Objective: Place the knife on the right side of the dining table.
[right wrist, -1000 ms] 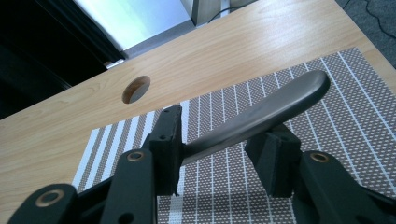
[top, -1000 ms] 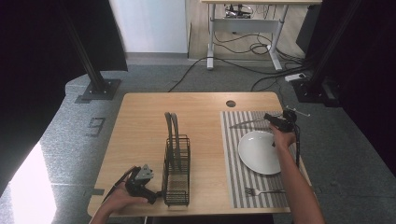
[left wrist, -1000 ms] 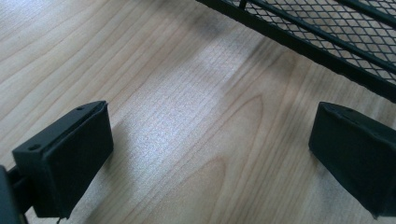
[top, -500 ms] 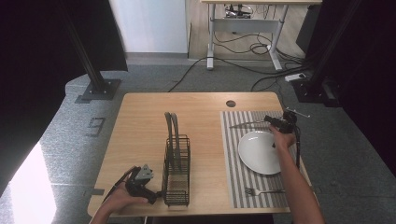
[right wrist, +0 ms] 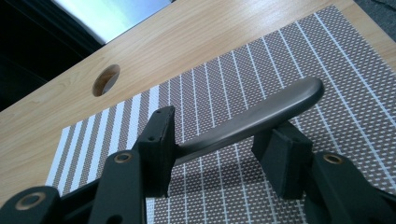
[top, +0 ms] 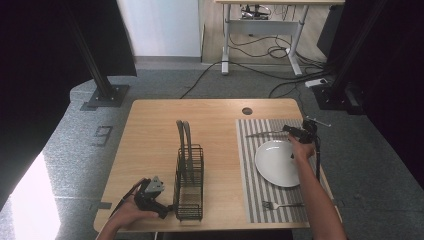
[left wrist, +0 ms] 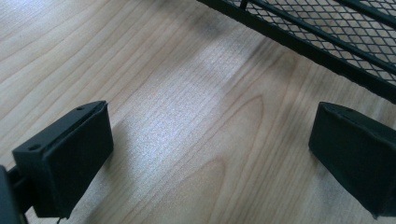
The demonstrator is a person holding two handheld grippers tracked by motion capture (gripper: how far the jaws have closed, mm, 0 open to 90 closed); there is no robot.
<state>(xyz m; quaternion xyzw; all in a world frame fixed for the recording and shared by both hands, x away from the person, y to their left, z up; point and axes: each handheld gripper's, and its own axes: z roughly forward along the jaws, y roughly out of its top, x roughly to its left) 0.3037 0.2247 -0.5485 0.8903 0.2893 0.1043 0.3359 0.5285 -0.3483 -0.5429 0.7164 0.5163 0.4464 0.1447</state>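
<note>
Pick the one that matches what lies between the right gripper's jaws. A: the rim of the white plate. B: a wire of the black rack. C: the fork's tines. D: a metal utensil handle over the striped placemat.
D: in the right gripper view the smooth metal utensil handle runs across between the jaws of the right gripper, with the striped placemat beneath it.

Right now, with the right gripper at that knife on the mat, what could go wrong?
The right gripper straddles the knife near its handle end, so once lifted the long blade end could tip and slip out. Swinging it could clip the plate. The left gripper sits open close to the rack and could nudge it.
</note>
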